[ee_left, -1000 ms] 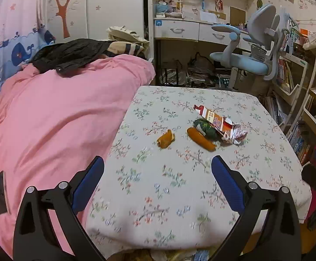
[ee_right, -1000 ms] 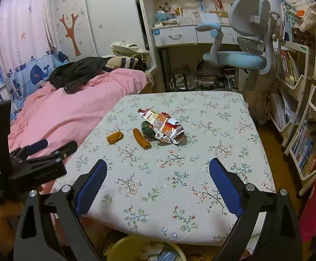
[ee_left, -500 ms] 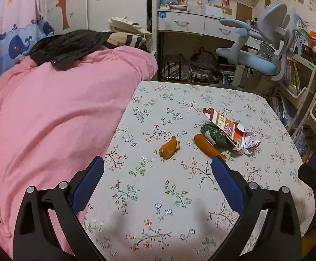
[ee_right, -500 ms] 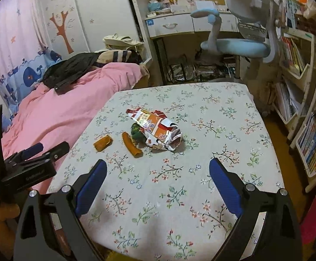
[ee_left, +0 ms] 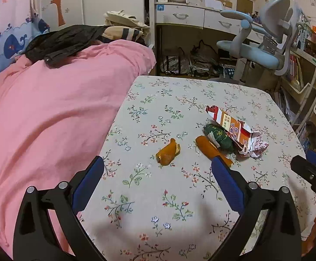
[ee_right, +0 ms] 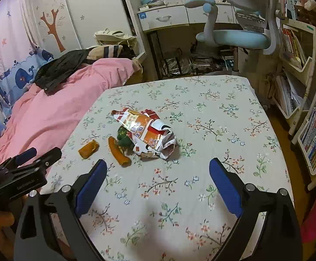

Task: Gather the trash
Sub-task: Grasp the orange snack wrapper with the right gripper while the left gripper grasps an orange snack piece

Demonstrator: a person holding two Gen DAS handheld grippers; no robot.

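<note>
Trash lies in the middle of the floral-cloth table (ee_left: pixel 179 195) (ee_right: pixel 223 113): a short orange peel piece (ee_left: pixel 167 152) (ee_right: pixel 88 149), a longer orange peel strip (ee_left: pixel 210 149) (ee_right: pixel 118 153), a green wrapper (ee_left: pixel 218 138) (ee_right: pixel 124 138) and a crumpled red-and-white snack bag (ee_left: pixel 236 130) (ee_right: pixel 149 134). My left gripper (ee_left: pixel 156 180) is open and empty above the cloth, just short of the short peel. My right gripper (ee_right: pixel 158 184) is open and empty, just short of the snack bag.
A bed with a pink duvet (ee_left: pixel 49 119) adjoins the table's left edge. A blue desk chair (ee_left: pixel 257 50) and a desk stand beyond the far edge. Bookshelves (ee_right: pixel 305 108) line the right side. The left gripper's body (ee_right: pixel 21 174) shows at the right view's left.
Both grippers have moved forward over the table toward the trash, which now looks larger and nearer. Both stay open. The yellow bin below the table edge has left the right view.
</note>
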